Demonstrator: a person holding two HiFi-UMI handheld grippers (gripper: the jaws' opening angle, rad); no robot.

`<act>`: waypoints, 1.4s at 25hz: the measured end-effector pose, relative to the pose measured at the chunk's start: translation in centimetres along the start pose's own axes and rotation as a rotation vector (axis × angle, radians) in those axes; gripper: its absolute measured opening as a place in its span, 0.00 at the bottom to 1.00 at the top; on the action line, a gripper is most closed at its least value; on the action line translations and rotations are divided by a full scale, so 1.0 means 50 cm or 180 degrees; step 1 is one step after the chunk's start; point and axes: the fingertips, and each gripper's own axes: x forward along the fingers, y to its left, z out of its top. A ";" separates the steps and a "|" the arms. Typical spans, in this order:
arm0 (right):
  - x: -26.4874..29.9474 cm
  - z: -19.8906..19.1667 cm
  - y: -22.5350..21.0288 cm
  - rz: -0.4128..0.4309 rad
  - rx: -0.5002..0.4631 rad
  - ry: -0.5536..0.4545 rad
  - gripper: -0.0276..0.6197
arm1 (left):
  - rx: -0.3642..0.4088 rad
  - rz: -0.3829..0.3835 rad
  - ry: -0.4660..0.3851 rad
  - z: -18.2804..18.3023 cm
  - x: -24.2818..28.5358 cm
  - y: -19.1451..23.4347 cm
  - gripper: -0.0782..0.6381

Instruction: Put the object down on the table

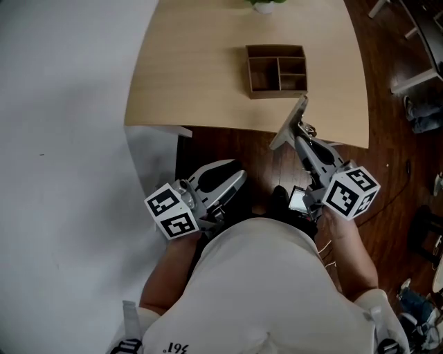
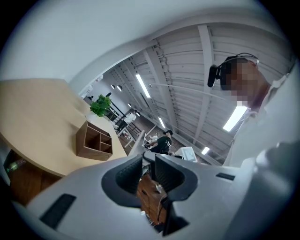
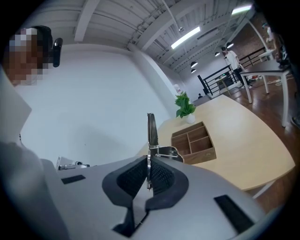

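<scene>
My right gripper (image 1: pixel 299 140) is shut on a thin flat metal tool (image 1: pixel 290 122) that sticks up and forward out of its jaws, over the floor just short of the table's near edge. In the right gripper view the tool (image 3: pixel 151 131) shows edge-on between the pads, with a small wire loop at its side, and the right gripper (image 3: pixel 149 176) is clamped on its lower end. My left gripper (image 1: pixel 237 178) is held low, close to the person's body. In its own view, the left gripper (image 2: pixel 149 171) is open: a narrow gap separates the pads and holds nothing.
The light wooden table (image 1: pixel 201 69) lies ahead with a curved near edge. A brown wooden organiser box (image 1: pixel 277 69) with several compartments stands on it, and a small potted plant (image 1: pixel 263 5) sits at the far edge. Dark wooden floor lies under both grippers; a white wall is on the left.
</scene>
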 end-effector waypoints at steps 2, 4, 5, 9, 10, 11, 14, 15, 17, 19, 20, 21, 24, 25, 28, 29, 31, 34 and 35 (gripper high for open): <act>0.014 0.003 0.009 -0.0074 0.0015 -0.0032 0.05 | -0.0007 -0.0059 0.0058 0.011 -0.012 0.016 0.22; 0.025 0.008 0.014 -0.0133 0.0017 -0.0059 0.05 | -0.0006 -0.0093 0.0106 0.020 -0.018 0.034 0.22; 0.029 0.009 0.016 -0.0156 0.0017 -0.0065 0.05 | -0.0008 -0.0103 0.0119 0.024 -0.020 0.042 0.22; 0.043 0.015 0.013 -0.0216 0.0011 -0.0073 0.05 | -0.0029 -0.0162 0.0137 0.034 -0.012 0.065 0.22; 0.050 0.020 0.010 -0.0222 0.0003 -0.0079 0.05 | -0.0027 -0.0171 0.0139 0.038 -0.007 0.071 0.22; 0.056 0.026 0.007 -0.0223 -0.0010 -0.0081 0.05 | -0.0026 -0.0172 0.0137 0.042 -0.001 0.078 0.22; 0.075 0.040 -0.003 -0.0225 -0.0068 -0.0061 0.05 | -0.0052 -0.0162 0.0125 0.051 0.013 0.097 0.22; 0.081 0.045 -0.006 -0.0224 -0.0090 -0.0054 0.05 | -0.0055 -0.0159 0.0127 0.054 0.019 0.104 0.22; 0.097 0.055 -0.013 -0.0216 -0.0150 -0.0046 0.05 | -0.0034 -0.0147 0.0137 0.062 0.032 0.120 0.22; 0.113 0.063 -0.024 -0.0212 -0.0213 -0.0027 0.05 | 0.0003 -0.0137 0.0145 0.070 0.050 0.135 0.22; 0.120 0.064 -0.032 -0.0211 -0.0230 -0.0013 0.05 | 0.0013 -0.0135 0.0149 0.073 0.059 0.141 0.22; 0.128 0.063 -0.040 -0.0211 -0.0240 0.0005 0.05 | 0.0020 -0.0134 0.0154 0.075 0.068 0.146 0.22; 0.148 0.064 -0.058 -0.0210 -0.0259 0.0078 0.05 | 0.0051 -0.0129 0.0177 0.085 0.093 0.152 0.22; 0.151 0.066 -0.062 -0.0204 -0.0263 0.0104 0.05 | 0.0063 -0.0120 0.0183 0.088 0.101 0.151 0.22; 0.152 0.076 -0.070 -0.0185 -0.0261 0.0164 0.05 | 0.0092 -0.0056 0.0193 0.097 0.124 0.142 0.22; 0.152 0.078 -0.074 -0.0186 -0.0259 0.0180 0.05 | 0.0101 -0.0035 0.0195 0.099 0.130 0.141 0.22; 0.158 0.081 -0.086 -0.0199 -0.0259 0.0208 0.05 | 0.0117 -0.0004 0.0202 0.099 0.143 0.146 0.22; 0.178 0.083 -0.106 -0.0217 -0.0277 0.0253 0.05 | 0.0133 0.0071 0.0217 0.102 0.160 0.171 0.22; 0.185 0.085 -0.111 -0.0219 -0.0285 0.0264 0.05 | 0.0124 0.0092 0.0219 0.103 0.165 0.178 0.22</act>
